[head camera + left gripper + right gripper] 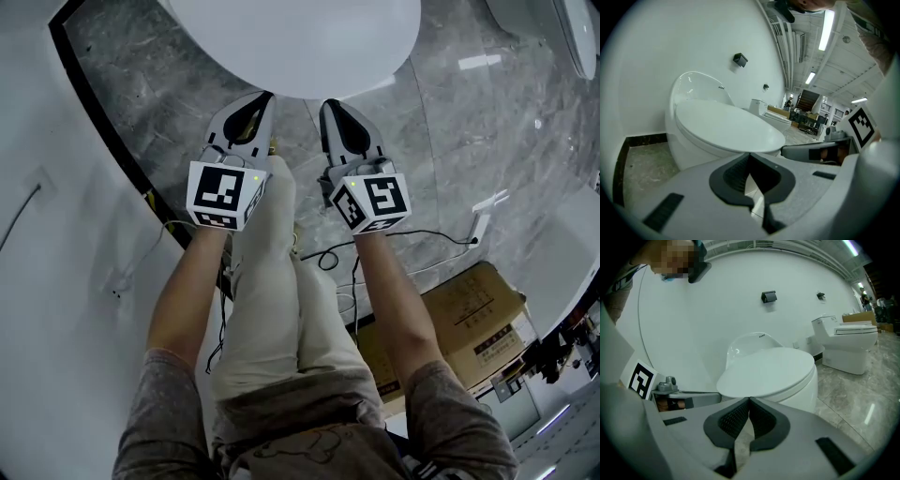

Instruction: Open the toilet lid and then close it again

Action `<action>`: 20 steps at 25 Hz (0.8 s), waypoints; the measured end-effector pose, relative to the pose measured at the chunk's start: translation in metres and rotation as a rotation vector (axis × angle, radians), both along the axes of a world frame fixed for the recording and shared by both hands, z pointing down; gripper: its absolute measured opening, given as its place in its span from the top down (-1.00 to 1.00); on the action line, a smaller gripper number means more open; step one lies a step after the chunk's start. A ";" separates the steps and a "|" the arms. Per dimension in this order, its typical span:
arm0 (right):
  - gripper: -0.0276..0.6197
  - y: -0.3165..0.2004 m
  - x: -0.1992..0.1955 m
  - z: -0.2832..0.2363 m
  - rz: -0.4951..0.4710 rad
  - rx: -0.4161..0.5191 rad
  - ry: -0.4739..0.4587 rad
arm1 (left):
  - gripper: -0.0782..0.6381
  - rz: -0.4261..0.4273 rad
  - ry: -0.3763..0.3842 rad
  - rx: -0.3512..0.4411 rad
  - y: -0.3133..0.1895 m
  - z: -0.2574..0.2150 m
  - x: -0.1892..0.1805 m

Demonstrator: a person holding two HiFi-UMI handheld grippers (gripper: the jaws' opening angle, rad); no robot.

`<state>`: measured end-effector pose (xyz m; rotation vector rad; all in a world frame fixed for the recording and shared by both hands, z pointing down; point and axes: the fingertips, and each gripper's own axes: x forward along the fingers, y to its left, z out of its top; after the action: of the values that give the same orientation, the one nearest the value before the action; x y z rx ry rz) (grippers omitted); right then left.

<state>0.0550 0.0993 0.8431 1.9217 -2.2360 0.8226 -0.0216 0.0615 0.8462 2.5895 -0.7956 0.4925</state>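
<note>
- Here, the lid was seen shut on the bowl, just ahead of both grippers.
- The jaws of the left gripper and right gripper were pressed together, with nothing held.
- A slip could be expected: closed tips pushed under the smooth lid might skid off, and it would be dropped hard.

Grey marble floor, white toilet, cardboard box, black cable
</note>
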 end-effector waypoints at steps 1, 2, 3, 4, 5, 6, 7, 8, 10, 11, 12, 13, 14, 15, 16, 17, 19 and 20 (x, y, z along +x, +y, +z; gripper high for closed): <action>0.83 0.000 0.000 -0.003 0.002 0.003 -0.006 | 0.76 -0.006 0.005 -0.003 0.000 -0.003 0.000; 0.83 0.000 0.000 -0.006 0.002 0.007 -0.011 | 0.76 -0.010 0.011 -0.004 0.000 -0.007 0.001; 0.83 -0.001 -0.001 -0.009 0.002 0.007 -0.014 | 0.76 -0.010 0.016 -0.004 0.000 -0.012 0.001; 0.83 -0.004 -0.001 -0.012 0.000 0.003 -0.014 | 0.76 -0.010 0.020 -0.004 0.000 -0.016 0.001; 0.83 -0.007 -0.001 -0.015 -0.002 -0.005 -0.011 | 0.76 -0.009 0.025 -0.006 -0.001 -0.021 0.001; 0.83 -0.012 -0.001 -0.019 -0.006 -0.011 -0.005 | 0.76 -0.008 0.029 -0.010 -0.002 -0.027 0.002; 0.83 -0.016 -0.001 -0.024 -0.012 -0.016 0.004 | 0.76 -0.007 0.033 -0.013 -0.003 -0.033 0.002; 0.83 -0.020 -0.001 -0.031 -0.019 -0.016 0.014 | 0.76 -0.006 0.036 -0.015 -0.004 -0.041 0.002; 0.83 -0.025 0.001 -0.051 -0.030 -0.011 0.026 | 0.76 -0.010 0.043 -0.018 -0.006 -0.060 0.004; 0.83 -0.026 0.003 -0.063 -0.032 -0.008 0.029 | 0.76 -0.014 0.047 -0.021 -0.007 -0.070 0.004; 0.83 -0.028 0.004 -0.075 -0.032 -0.008 0.029 | 0.76 -0.019 0.050 -0.025 -0.009 -0.081 0.004; 0.83 -0.029 0.005 -0.088 -0.030 -0.009 0.027 | 0.76 -0.025 0.050 -0.030 -0.011 -0.092 0.003; 0.83 -0.029 0.007 -0.101 -0.027 -0.013 0.025 | 0.76 -0.031 0.049 -0.037 -0.013 -0.104 0.002; 0.83 -0.031 0.008 -0.115 -0.026 -0.016 0.022 | 0.76 -0.037 0.049 -0.045 -0.015 -0.115 0.000; 0.83 -0.033 0.009 -0.129 -0.025 -0.019 0.022 | 0.76 -0.044 0.049 -0.053 -0.018 -0.127 -0.001; 0.83 -0.036 0.011 -0.143 -0.025 -0.018 0.024 | 0.76 -0.051 0.050 -0.059 -0.021 -0.139 -0.002; 0.83 -0.047 0.017 -0.172 -0.027 -0.010 0.036 | 0.76 -0.063 0.058 -0.065 -0.033 -0.163 0.000; 0.83 -0.054 0.019 -0.186 -0.028 -0.006 0.042 | 0.76 -0.067 0.062 -0.067 -0.040 -0.175 0.000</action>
<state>0.0744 0.0453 0.6572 1.8827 -2.2283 0.7778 -0.0215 0.0211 0.6717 2.4952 -0.8270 0.4102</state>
